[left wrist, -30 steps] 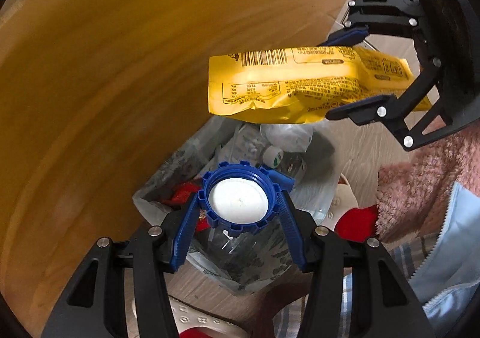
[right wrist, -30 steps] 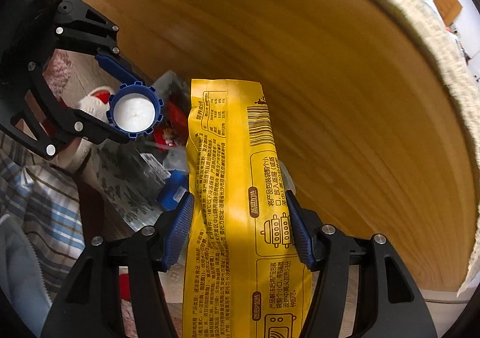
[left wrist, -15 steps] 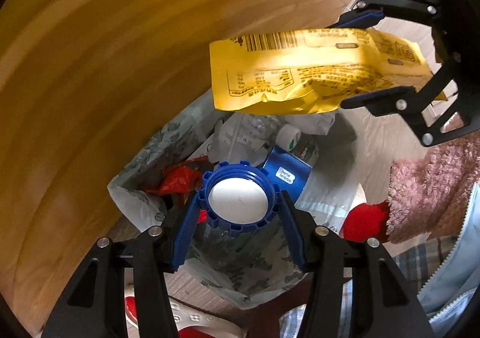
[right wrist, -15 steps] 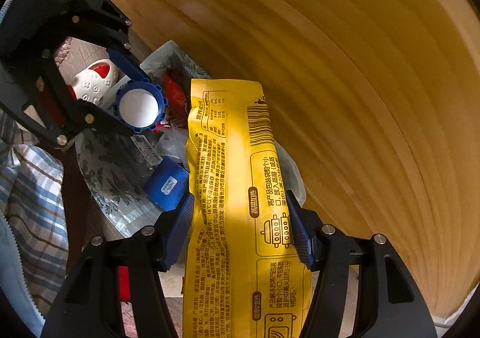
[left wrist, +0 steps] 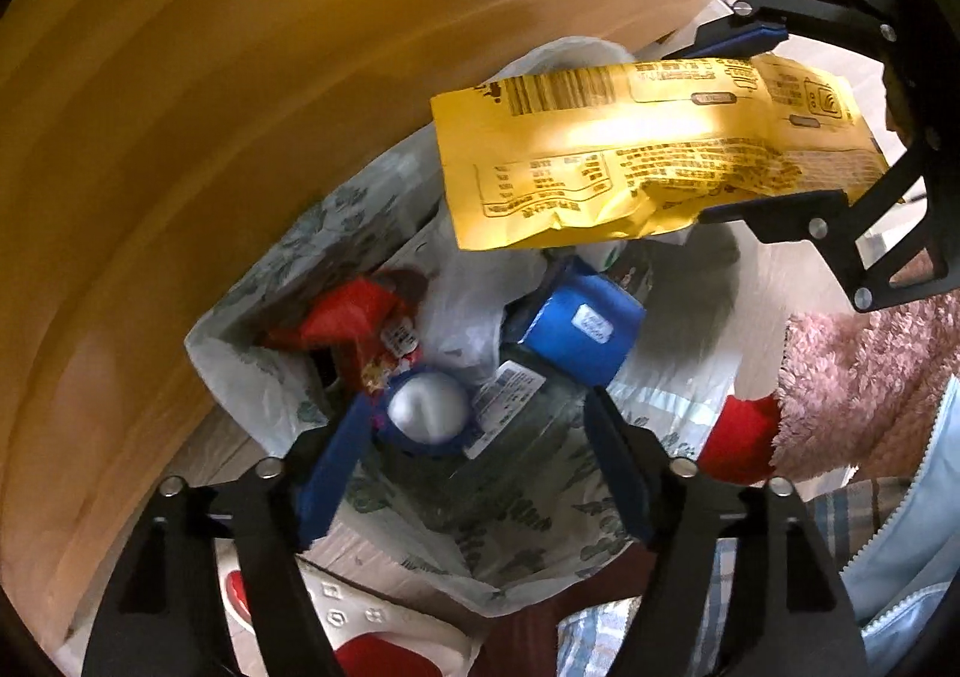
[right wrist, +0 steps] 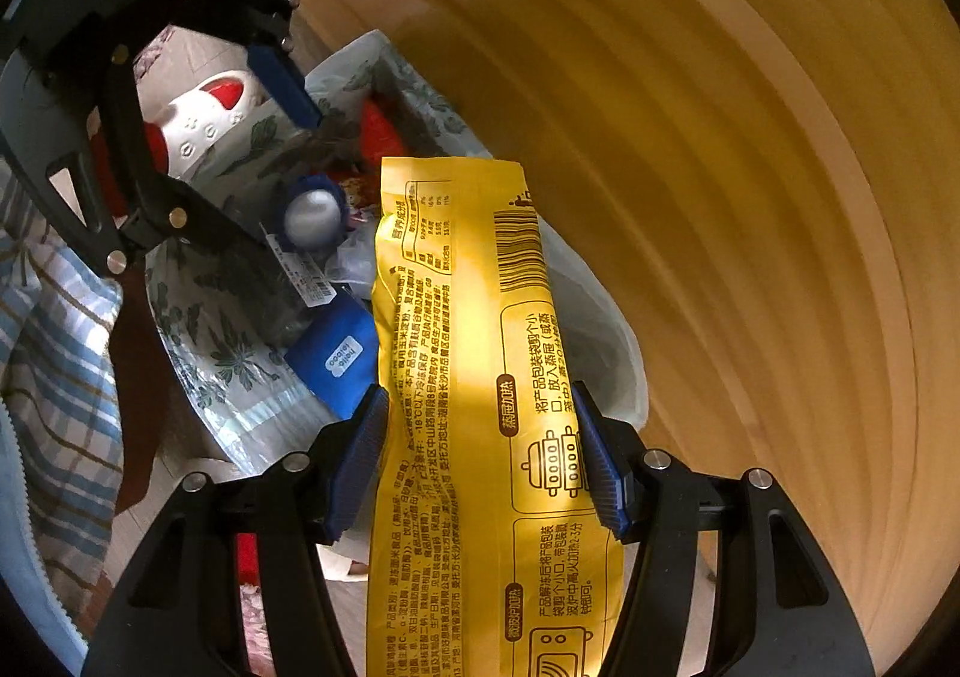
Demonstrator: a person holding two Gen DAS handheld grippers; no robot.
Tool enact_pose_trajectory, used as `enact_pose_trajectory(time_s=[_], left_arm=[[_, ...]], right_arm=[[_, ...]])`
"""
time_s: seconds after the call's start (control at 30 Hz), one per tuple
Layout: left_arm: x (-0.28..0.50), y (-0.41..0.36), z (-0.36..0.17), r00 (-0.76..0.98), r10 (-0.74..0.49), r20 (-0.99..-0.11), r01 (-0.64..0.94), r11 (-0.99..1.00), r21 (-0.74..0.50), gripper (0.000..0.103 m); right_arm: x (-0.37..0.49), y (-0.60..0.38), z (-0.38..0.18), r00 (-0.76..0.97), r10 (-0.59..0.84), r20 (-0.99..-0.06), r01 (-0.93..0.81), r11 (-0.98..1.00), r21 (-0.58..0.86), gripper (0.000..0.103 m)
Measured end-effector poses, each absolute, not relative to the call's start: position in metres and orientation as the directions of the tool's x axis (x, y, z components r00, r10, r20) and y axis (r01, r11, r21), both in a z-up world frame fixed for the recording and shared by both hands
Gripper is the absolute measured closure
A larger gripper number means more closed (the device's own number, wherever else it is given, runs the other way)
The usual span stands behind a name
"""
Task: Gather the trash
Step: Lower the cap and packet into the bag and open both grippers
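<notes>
Two grippers are hanging over the trash bag (left wrist: 276,377): left gripper (left wrist: 474,461) is opening, its blue-capped bottle (left wrist: 429,416) dropping in; right gripper (right wrist: 480,461) is pinching the light, crinkly yellow wrapper (right wrist: 480,377) mid-length above it.

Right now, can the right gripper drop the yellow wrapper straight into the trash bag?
Probably yes: the right gripper holds the yellow wrapper directly over the open trash bag, with nothing between them.

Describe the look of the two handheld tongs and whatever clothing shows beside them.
Both tongs, left and right, have black skeletal arms with triangular cut-outs and silver screw heads, ending in ribbed blue pads. No cables are visible. Beside them show a fluffy pink sleeve, a light blue zipped garment and blue plaid fabric.
</notes>
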State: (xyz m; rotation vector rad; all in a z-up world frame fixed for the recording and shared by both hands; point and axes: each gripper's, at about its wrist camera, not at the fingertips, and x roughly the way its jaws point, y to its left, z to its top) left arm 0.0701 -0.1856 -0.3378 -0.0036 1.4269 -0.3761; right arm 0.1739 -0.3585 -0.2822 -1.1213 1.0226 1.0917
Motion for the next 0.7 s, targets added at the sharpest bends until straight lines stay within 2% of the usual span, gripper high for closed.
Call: enact_pose_trajectory(time_s=[0.33, 0.5, 0.7], left_arm=[[0.068, -0.165, -0.333, 0.087, -0.216, -0.973, 0.198, 0.961, -0.196, 0.027], [0.063, -0.157, -0.329, 0.091, -0.201, -0.975, 0.185, 0.966, -0.182, 0.020], [0.057, -0.151, -0.323, 0.108, -0.176, -0.978, 0.181, 0.971, -0.155, 0.018]], right_arm=[[0.162, -0.343, -0.298, 0.175, 0.118, -0.977, -0.981, -0.063, -0.184, 0.044], [0.157, -0.332, -0.306, 0.195, 0.113, -0.974, -0.968, -0.139, -0.210, 0.044], [0.143, -0.318, -0.320, 0.222, 0.119, -0.968, -0.938, -0.244, -0.245, 0.044]])
